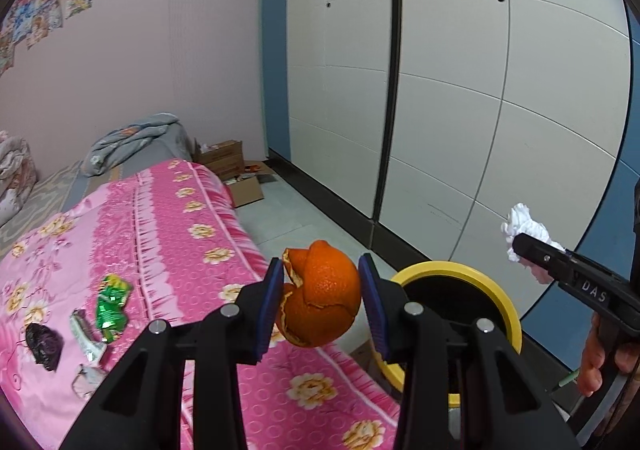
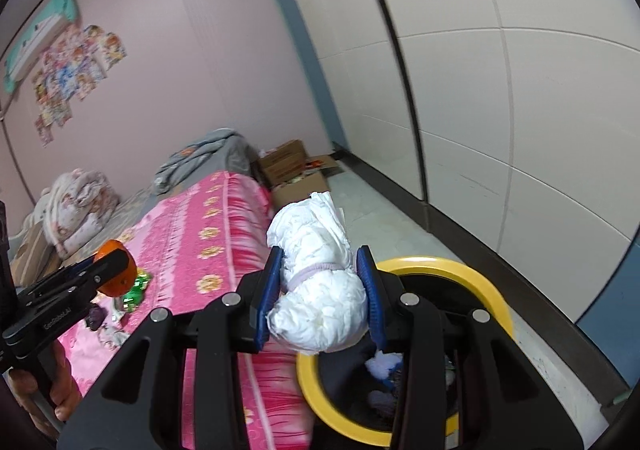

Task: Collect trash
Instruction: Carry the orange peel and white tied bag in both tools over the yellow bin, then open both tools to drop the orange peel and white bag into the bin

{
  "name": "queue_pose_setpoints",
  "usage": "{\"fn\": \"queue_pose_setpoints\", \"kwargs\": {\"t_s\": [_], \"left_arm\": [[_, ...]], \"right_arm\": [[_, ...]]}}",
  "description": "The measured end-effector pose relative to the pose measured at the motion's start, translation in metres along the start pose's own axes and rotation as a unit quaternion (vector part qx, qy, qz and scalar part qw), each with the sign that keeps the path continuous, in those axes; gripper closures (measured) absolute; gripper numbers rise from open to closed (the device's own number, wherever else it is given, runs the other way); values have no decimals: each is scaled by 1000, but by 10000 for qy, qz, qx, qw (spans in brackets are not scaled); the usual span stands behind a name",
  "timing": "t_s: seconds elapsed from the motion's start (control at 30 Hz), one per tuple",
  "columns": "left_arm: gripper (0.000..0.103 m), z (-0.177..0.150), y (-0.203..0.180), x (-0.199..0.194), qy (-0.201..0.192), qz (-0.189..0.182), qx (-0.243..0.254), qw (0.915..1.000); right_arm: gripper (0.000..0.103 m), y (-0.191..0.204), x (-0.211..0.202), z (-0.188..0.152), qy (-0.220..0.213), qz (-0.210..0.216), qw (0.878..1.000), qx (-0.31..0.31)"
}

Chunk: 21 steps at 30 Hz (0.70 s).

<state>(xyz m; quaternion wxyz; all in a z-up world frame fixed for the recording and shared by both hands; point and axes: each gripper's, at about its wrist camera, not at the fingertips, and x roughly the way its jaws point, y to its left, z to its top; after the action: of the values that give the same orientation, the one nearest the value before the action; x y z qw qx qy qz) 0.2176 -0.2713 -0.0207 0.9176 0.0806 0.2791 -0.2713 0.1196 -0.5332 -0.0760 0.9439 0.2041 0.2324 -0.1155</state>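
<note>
Beside a pink floral bed, L gripper pinched orange peel above the bed's edge, near a yellow-rimmed bin. R gripper pinched a rolled white diaper at the bin's rim. Step: carrying trash to bin. Next, probably: centre each over the opening, then release. Wrappers remained on the bed.

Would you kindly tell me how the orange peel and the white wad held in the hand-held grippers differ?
The orange peel is bright orange, a curled, split shell; the white wad is white, crumpled and soft-looking, apparently rolled into a bundle. The peel sits in the left hand-held gripper, the wad in the right hand-held gripper. Both are pinched between blue pads, near the yellow-rimmed bin.
</note>
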Motion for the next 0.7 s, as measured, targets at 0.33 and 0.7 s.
{"fn": "queue_pose_setpoints", "kwargs": {"t_s": [0.33,0.7], "left_arm": [[66,-2,-42,39,171,-311,240,9991],[66,-15,-80,88,531,-615,443,9957]], "right_arm": [[67,-35,16,-10,32,-568,9983,126],[67,-79,34,-39,378,-963,9939,379]]}}
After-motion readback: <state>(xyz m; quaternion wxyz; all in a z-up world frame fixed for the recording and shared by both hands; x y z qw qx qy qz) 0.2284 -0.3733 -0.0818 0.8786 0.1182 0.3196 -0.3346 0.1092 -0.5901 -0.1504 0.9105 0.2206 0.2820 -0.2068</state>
